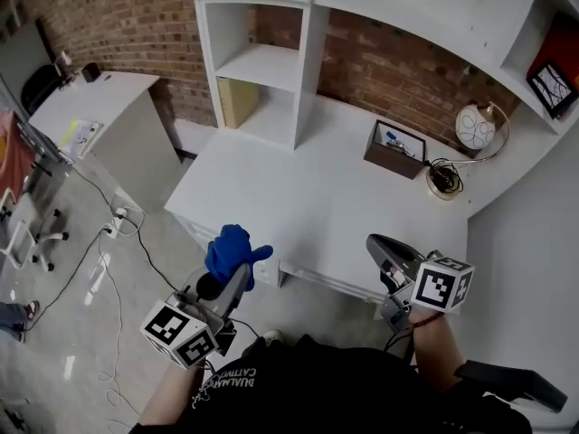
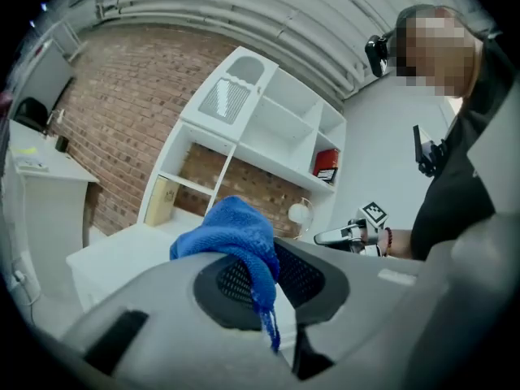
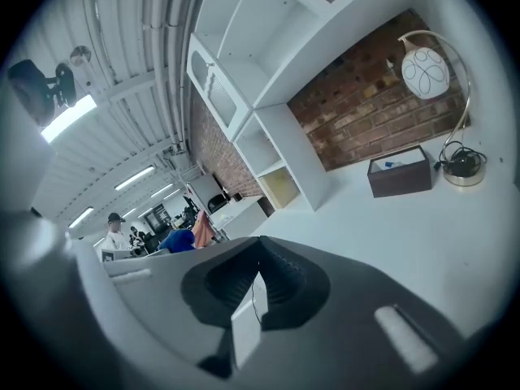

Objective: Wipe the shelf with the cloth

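L gripper (image 1: 237, 277) is at the near-left edge of the white desk (image 1: 317, 206), jaws clamped on the blue cloth (image 1: 233, 250). The cloth bunches up over the jaw tips, w/ a tail hanging down btwn them. R gripper (image 1: 384, 253) is over the desk's near-right edge, jaws pressed together, nothing btwn. White shelf unit (image 1: 271, 61) stands at the far side, well apart from the cloth. Brown box (image 1: 395, 149) & globe lamp (image 1: 474, 127) sit far right on the desk.
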